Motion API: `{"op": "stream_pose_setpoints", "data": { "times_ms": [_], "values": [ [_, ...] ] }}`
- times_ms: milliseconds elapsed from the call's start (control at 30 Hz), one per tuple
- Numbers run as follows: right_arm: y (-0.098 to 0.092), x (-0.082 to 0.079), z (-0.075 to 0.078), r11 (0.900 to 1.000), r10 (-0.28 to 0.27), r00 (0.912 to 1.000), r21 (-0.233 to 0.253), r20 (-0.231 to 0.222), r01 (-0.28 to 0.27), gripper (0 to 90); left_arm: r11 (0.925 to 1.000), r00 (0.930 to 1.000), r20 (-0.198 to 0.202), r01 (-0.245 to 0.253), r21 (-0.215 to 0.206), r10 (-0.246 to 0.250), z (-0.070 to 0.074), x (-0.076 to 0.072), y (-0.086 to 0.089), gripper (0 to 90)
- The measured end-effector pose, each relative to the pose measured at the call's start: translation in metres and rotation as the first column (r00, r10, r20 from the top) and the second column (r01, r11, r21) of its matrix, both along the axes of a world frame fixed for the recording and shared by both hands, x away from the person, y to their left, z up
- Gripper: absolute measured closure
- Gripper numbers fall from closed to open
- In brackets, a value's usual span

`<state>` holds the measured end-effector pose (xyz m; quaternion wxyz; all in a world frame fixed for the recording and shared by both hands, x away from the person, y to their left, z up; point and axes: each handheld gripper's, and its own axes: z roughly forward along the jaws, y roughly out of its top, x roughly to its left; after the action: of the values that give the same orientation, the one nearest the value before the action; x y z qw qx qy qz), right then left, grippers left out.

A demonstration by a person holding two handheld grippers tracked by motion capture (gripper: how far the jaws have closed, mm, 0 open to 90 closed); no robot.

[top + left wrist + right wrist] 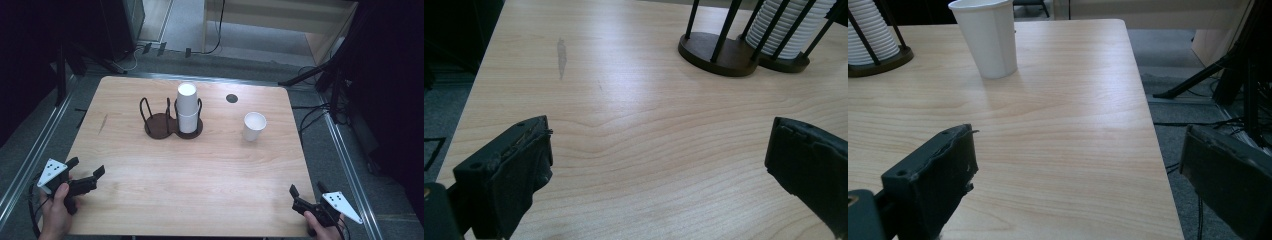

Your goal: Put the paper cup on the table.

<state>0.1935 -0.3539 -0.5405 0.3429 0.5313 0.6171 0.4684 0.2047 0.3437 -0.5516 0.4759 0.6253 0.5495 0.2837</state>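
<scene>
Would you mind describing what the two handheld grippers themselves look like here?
Both are black. The left gripper and the right gripper each end in two blocky black jaws with scuffed, flat inner faces, and each carries a pale grey three-cornered plate with small dark dots. A dark cable trails from the left one.

Soft light from above falls on the bench (pixel 200 165), with mild glare near its far edge. The room around it is dim. Shadows are short and faint. The close gripper jaws look slightly blurred.

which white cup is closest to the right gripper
The lone cup standing open side up on the bare table, right of the holder. The other cups are stacked in the holder, farther from the right gripper.
</scene>
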Motion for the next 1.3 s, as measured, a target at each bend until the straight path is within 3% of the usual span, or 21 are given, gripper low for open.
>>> {"op": "stream_pose_setpoints", "data": {
  "times_ms": [133, 267, 433, 667, 1300],
  "values": [
    [0.002, -0.002, -0.001, 1.000, 0.003, 1.0000, -0.006, 0.002, -0.003, 2.1, 1.0000, 1.0000, -0.001, 0.002, -0.003, -0.002, 0.000, 0.000, 0.000, 0.0],
    [0.007, -0.002, -0.005, 0.999, 0.010, 0.9999, -0.053, -0.004, -0.011, 2.3, 1.0000, 1.0000, 0.001, 0.006, -0.004, -0.006, 0.000, 0.001, 0.000, 0.0],
    [0.006, -0.003, -0.005, 0.999, -0.006, 0.9999, -0.035, -0.012, 0.005, 2.5, 0.9999, 0.9999, -0.001, 0.013, 0.005, -0.013, 0.000, 0.001, -0.001, 0.0],
    [0.011, -0.002, -0.005, 0.997, -0.001, 0.9996, -0.078, -0.027, -0.001, 3.0, 0.9999, 0.9999, -0.004, 0.015, 0.005, -0.015, 0.000, 0.001, -0.001, 0.0],
    [0.010, 0.000, -0.005, 0.997, -0.038, 0.9983, -0.068, -0.045, 0.035, 2.6, 0.9998, 0.9999, -0.006, 0.015, 0.009, -0.015, 0.000, 0.001, -0.001, 0.0]
  ]
}}
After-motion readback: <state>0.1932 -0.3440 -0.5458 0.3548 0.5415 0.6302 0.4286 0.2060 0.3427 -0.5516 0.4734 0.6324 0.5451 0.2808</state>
